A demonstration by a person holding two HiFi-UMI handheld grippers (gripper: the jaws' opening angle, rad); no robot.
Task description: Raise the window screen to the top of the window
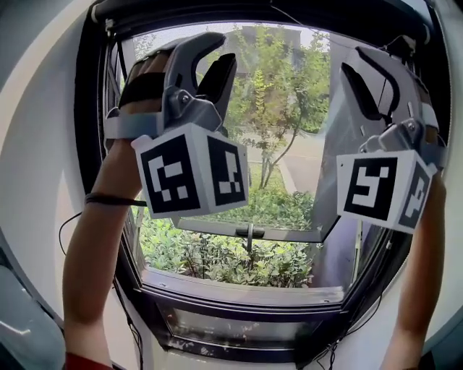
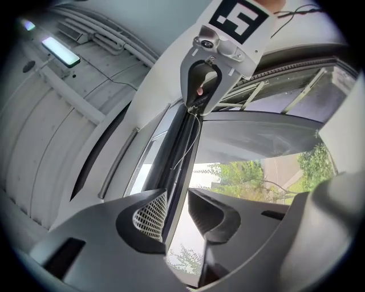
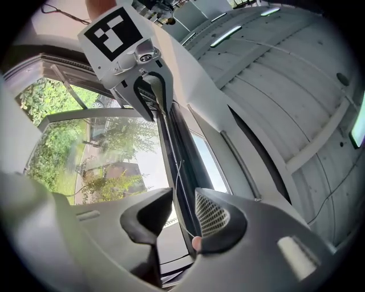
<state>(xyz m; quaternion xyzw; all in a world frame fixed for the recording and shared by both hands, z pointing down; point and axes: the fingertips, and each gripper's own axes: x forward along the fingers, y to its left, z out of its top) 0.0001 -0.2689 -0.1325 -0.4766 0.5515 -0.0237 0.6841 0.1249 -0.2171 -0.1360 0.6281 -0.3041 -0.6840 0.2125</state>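
Observation:
In the head view both grippers are held up in front of the dark-framed window. No mesh shows over the opening. A dark housing runs along the window's top. My left gripper is open with nothing held. My right gripper is up at the right. In the left gripper view the left gripper stands open, with a dark rail and a thin cord seen through the gap, untouched. In the right gripper view the right gripper is open too, the same dark rail beyond it.
A glass pane swings outward, its handle at the bottom middle. Garden shrubs and a tree lie outside. White wall flanks the window. Ceiling lights show overhead. A black cable hangs at the lower left.

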